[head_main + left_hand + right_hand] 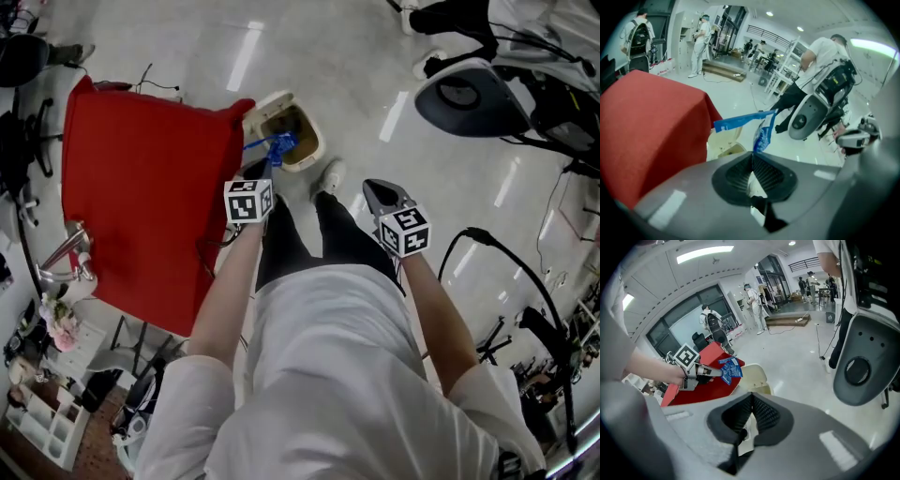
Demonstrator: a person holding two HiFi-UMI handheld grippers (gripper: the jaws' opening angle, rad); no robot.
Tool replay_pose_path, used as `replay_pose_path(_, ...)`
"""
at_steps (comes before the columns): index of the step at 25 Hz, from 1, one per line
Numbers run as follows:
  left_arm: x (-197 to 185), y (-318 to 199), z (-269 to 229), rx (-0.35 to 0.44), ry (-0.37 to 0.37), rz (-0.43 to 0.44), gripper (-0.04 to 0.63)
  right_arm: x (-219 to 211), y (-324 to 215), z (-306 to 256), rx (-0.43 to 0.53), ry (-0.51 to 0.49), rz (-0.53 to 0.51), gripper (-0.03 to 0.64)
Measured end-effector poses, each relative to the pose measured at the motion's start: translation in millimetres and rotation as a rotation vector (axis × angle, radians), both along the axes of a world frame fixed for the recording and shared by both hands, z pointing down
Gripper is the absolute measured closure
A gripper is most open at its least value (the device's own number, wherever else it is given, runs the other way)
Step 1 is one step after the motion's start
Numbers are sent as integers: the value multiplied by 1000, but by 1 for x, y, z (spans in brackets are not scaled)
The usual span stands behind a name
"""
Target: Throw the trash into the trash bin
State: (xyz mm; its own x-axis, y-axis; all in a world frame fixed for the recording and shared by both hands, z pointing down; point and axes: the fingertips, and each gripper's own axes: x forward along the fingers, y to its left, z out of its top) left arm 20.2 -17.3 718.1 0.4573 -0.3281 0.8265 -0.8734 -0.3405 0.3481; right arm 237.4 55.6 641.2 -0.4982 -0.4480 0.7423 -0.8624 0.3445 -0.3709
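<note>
Head view — left tool (270, 164) pinching blue wrapper (280, 145) near bin (317, 153) | right tool (379, 193) pressed together

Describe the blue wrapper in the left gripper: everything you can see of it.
The blue wrapper is a thin, crumpled packet that looks like plastic film, blue with white patches and print too small to read. One flat strip sticks out sideways toward the red cloth; the rest runs back into the left gripper, which is shut on its end. Nothing else touches it. In the head view it is held in the air, apparently over the near rim of the open cream trash bin.
</note>
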Motion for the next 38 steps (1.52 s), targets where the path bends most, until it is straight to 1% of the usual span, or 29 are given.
replay_pose_path(8,13,-13,47,-7,-2,31,589,-2,-12,43,-29,-6,24,615)
replay_pose_path(16,15,-27,120,-30,19,24,589,-19,-18,106,-70,-33,62,615)
replay_pose_path(21,13,-27,156,-34,9,34,589,-30,-16,139,-81,-48,95,616)
replay_pose_path(25,8,-23,184,-52,9,34,589,-37,-16,165,-93,-54,111,615)
replay_pose_path(28,2,-23,197,-57,21,7,589,-40,-16,181,-98,-56,118,615)
replay_pose_path(31,0,-28,203,-46,34,-4,586,-40,-16,192,-101,-55,131,615)
replay_pose_path(32,0,-28,204,-41,35,-3,577,-40,-15,194,-104,-56,134,615)
replay_pose_path(33,0,-29,204,-36,32,1,549,-40,-14,195,-108,-57,136,615)
replay_pose_path(37,2,-27,204,-40,41,19,505,-44,-9,194,-114,-59,137,615)
replay_pose_path(38,3,-27,203,-43,45,21,505,-46,-9,194,-113,-59,136,615)
